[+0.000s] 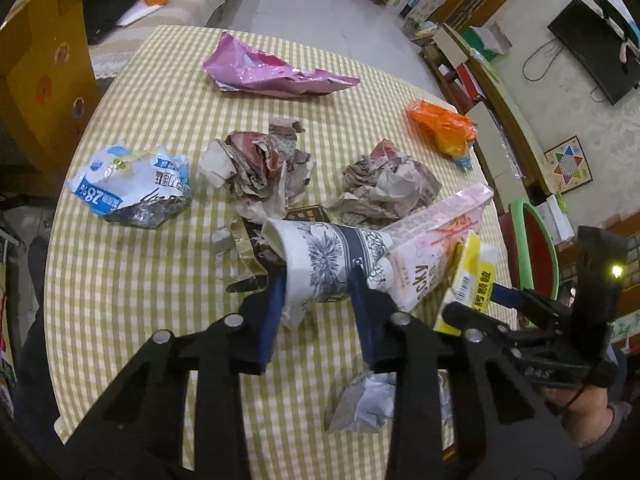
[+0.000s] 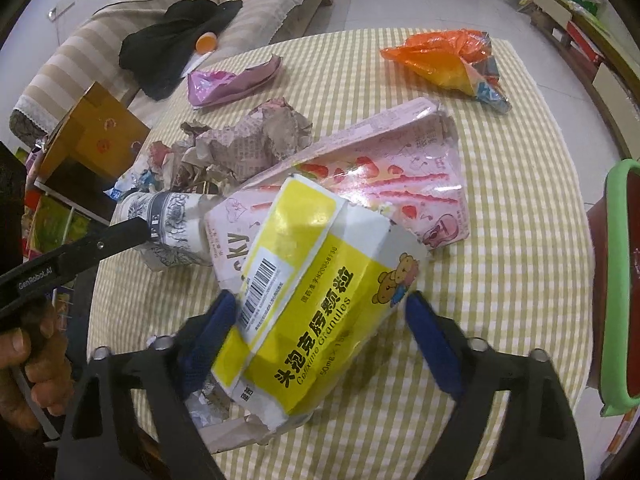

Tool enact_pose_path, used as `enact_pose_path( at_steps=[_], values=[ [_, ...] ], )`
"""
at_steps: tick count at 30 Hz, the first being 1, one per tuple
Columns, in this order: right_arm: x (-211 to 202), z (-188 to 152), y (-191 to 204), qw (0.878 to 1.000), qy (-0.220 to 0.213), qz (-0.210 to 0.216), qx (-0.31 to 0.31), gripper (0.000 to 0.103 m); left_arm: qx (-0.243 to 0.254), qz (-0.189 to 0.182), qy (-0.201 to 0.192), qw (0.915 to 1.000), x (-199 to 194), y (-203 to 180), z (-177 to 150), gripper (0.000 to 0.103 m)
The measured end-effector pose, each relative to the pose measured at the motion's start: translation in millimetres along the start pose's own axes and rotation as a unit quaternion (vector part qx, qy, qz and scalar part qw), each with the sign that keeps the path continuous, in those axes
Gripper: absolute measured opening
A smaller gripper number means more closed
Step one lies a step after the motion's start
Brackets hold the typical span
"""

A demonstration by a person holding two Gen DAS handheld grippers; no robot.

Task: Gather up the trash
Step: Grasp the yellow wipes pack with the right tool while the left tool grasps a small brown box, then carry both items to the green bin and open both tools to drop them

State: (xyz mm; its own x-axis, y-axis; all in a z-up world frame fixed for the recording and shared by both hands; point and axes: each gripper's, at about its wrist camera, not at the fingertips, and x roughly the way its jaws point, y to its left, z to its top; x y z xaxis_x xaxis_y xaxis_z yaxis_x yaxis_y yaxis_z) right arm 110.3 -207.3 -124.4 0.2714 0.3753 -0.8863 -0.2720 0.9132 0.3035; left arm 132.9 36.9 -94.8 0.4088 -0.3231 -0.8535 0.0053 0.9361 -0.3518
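Note:
My left gripper (image 1: 320, 284) is shut on a crushed white paper cup with a dark floral print (image 1: 324, 256), held just above the checked table (image 1: 132, 280); the cup also shows in the right wrist view (image 2: 168, 220). My right gripper (image 2: 320, 312) is shut on a yellow-and-white medicine box (image 2: 320, 292), which also shows in the left wrist view (image 1: 472, 276). A pink snack box (image 2: 380, 184) lies under and beyond the medicine box. Crumpled newspaper (image 1: 260, 164), a blue-white wrapper (image 1: 132, 184), a pink bag (image 1: 268, 68) and an orange bag (image 1: 440, 128) lie on the table.
A green-rimmed red bin (image 2: 616, 280) stands off the table's right edge. A cardboard box (image 1: 36, 72) stands to the left. A striped sofa (image 2: 120, 28) with dark clothing lies beyond the table. Crumpled paper (image 1: 360, 404) lies near the front edge.

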Motion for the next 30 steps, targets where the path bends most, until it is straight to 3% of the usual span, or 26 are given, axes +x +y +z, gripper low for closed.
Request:
enact_pose_path(
  at_steps=[7,9,12,20,30],
  values=[
    [-11,1,-5,1.000,-0.007,0.010,0.010,0.059,0.014,-0.005,-0.017,0.9997,-14,-11,1,0.017],
    [-16,1,-6,1.000,-0.011,0.011,0.012,0.042,0.019,-0.006,-0.022,0.9996,-19,-14,1,0.011],
    [-22,2,-8,1.000,-0.015,0.015,0.014,0.031,0.026,-0.011,-0.026,0.9993,-26,-18,0,0.008],
    [-28,1,-5,0.999,-0.017,0.031,0.011,0.019,0.034,-0.004,-0.036,0.9988,-35,-31,-4,0.002],
    [-56,1,2,0.998,-0.047,0.040,-0.003,0.019,0.064,0.013,-0.064,0.9959,-61,-49,-1,0.002]
  ],
)
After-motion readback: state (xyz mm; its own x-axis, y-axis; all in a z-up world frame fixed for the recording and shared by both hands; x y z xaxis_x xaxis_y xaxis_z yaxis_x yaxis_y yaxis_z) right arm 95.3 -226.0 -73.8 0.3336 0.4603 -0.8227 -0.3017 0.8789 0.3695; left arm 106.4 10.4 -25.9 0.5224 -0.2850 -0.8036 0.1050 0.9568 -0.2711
